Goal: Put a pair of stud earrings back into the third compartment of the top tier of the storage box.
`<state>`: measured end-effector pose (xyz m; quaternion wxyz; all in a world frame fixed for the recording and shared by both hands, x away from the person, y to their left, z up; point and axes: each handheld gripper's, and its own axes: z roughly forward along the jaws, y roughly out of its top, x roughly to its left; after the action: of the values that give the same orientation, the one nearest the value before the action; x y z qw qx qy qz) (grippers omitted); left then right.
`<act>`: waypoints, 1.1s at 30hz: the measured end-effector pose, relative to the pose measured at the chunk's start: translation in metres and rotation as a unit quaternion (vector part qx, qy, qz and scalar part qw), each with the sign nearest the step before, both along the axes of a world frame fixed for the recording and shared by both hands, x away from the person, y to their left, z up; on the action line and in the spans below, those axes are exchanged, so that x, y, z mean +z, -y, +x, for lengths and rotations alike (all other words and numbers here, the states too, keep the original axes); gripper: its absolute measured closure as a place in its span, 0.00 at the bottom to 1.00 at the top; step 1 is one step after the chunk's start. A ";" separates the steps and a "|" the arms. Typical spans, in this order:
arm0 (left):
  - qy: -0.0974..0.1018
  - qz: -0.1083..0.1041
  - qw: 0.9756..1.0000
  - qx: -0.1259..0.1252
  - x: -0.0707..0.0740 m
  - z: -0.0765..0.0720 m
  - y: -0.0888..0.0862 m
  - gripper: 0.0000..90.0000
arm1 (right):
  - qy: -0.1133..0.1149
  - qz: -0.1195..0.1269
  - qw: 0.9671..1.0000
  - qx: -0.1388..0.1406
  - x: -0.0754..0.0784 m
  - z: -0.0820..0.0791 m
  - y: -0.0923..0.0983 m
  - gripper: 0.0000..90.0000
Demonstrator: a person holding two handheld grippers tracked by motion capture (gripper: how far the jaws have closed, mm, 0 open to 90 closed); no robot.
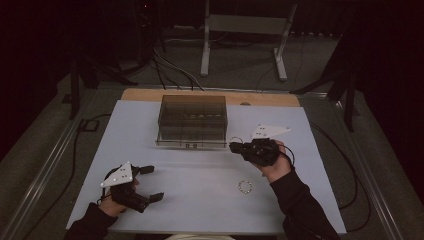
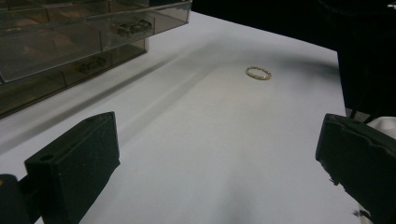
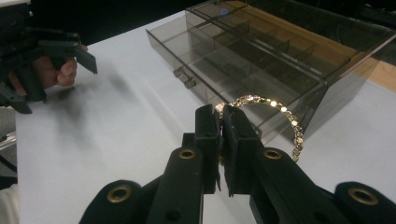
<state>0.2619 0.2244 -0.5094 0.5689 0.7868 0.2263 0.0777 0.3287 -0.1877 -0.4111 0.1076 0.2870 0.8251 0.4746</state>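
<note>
right gripper [image 3: 220,116]: jaws pinch a gold bracelet [image 3: 280,112], up off the table, near the front of the clear drawer box [image 1: 192,120] | left gripper [image 1: 142,184]: jaws wide, nothing between | second ring [image 1: 245,186], maybe a bracelet too, lies on the white table [image 1: 200,200]

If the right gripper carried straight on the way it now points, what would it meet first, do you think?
Most likely the smoky plastic drawer box: the right gripper, shut on a gold bracelet, points at its near corner, though depth is hard to judge.
</note>
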 end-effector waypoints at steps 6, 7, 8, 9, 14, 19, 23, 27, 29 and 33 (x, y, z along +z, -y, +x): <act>0.001 -0.001 1.000 0.000 0.000 0.000 0.000 0.01 | 0.000 -0.003 1.000 0.004 0.004 0.010 -0.007 0.95; 0.000 -0.001 1.000 0.001 0.000 0.000 0.000 0.01 | 0.001 -0.003 1.000 0.004 0.005 0.012 -0.008 0.95; 0.000 -0.001 1.000 0.000 0.000 0.000 0.000 0.01 | 0.000 -0.002 1.000 0.003 0.006 0.013 -0.009 0.95; 0.000 0.000 1.000 -0.001 0.000 0.000 0.000 0.01 | 0.000 0.000 1.000 0.003 0.007 0.015 -0.010 0.95; 0.000 0.002 1.000 0.000 -0.001 0.000 0.000 0.01 | 0.006 0.003 1.000 0.003 0.010 0.022 -0.014 0.95; -0.001 0.002 1.000 0.000 -0.001 0.000 0.000 0.01 | 0.006 -0.004 1.000 0.003 0.010 0.031 -0.018 0.95; -0.001 0.001 1.000 -0.002 0.000 0.000 0.000 0.01 | 0.002 -0.004 1.000 0.003 0.009 0.037 -0.021 0.95; 0.000 0.002 1.000 -0.002 -0.001 0.000 0.000 0.01 | -0.001 -0.002 1.000 0.004 0.008 0.043 -0.025 0.95; -0.001 0.001 1.000 -0.001 0.000 0.000 0.000 0.01 | -0.001 -0.006 1.000 0.005 0.008 0.045 -0.028 0.95; 0.000 0.002 1.000 -0.002 0.000 0.000 0.000 0.01 | -0.001 -0.008 1.000 0.008 0.008 0.048 -0.033 0.95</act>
<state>0.2615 0.2242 -0.5098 0.5677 0.7881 0.2249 0.0771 0.3768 -0.1550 -0.4027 0.1051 0.2805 0.8311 0.4686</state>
